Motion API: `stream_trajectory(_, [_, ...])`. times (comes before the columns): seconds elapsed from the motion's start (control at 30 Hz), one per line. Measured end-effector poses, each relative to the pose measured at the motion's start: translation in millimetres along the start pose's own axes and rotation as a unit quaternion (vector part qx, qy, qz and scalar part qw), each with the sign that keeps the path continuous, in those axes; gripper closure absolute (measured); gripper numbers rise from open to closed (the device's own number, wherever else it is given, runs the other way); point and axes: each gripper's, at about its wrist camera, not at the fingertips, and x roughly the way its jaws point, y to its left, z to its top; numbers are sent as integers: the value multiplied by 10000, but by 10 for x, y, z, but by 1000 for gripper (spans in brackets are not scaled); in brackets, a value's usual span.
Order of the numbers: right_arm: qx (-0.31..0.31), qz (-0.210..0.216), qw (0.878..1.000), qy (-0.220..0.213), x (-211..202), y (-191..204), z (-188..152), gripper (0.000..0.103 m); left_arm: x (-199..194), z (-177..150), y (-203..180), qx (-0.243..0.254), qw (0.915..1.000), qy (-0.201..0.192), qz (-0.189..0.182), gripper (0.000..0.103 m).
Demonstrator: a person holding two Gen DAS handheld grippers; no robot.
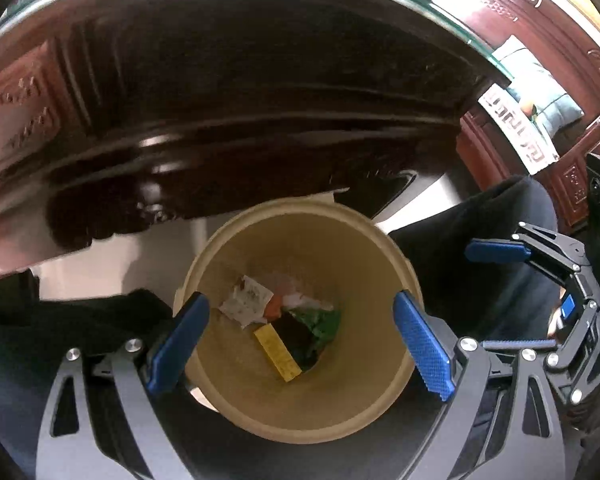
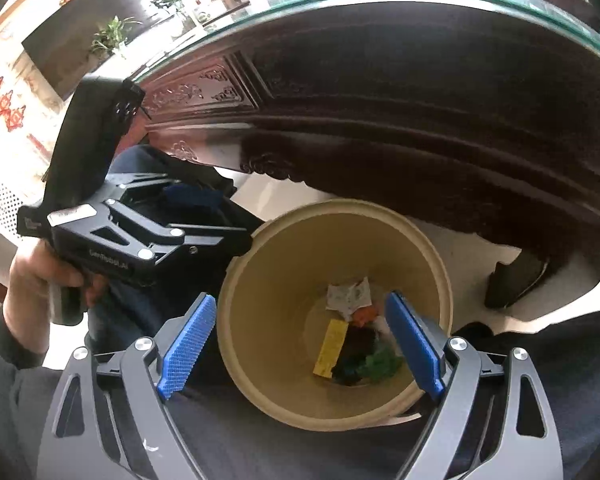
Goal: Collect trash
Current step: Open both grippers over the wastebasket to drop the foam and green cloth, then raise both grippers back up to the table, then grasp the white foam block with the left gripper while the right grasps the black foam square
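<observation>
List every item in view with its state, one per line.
Bin: upright, uncovered, trash at the bottom.
Yellow box: lying in the bin.
White wrapper: crumpled, in the bin.
Left claw: open, empty.
Right claw: open, empty.

Left gripper (image 1: 300, 340) tilted steeply downward, blue pads spread wide with nothing between them, right gripper (image 2: 302, 344) likewise angled down, jaws wide and empty, left hand (image 2: 40, 280) wrapped round its handle
</observation>
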Motion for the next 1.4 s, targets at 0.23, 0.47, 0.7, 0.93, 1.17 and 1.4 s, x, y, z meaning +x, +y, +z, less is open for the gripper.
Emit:
stream_trajectory(0.23, [-219, -57, 9972, -708, -409, -37, 380, 10, -476, 473, -203, 343, 9975, -619, -31, 10])
stream_trajectory(0.47, [-885, -748, 9821, -1484, -784, -57, 954, 9, -1047, 1240, -453, 936, 9823, -1619, 129, 4])
stream_trajectory(0.7, [-656, -900, 9689, -2208, -1093, -359, 1712, 9, -1243, 2144, -443, 930, 9688, -2223, 579, 4])
stream_trajectory(0.93, [-392, -1003, 9646, -2406, -1186, -744, 2446, 9, -1151, 3071, -291, 694, 9627, -2475, 851, 4])
stream_trajectory(1.17, [-334, -1210, 9687, -2143, -819, -1165, 2884, 9, -697, 3766, 105, 55, 9684, -2334, 875, 4])
stream_trajectory(1.4, [-130, -1506, 9721, -1795, -506, -1539, 3235, 9, -230, 4256, 505, -398, 9738, -2061, 880, 4])
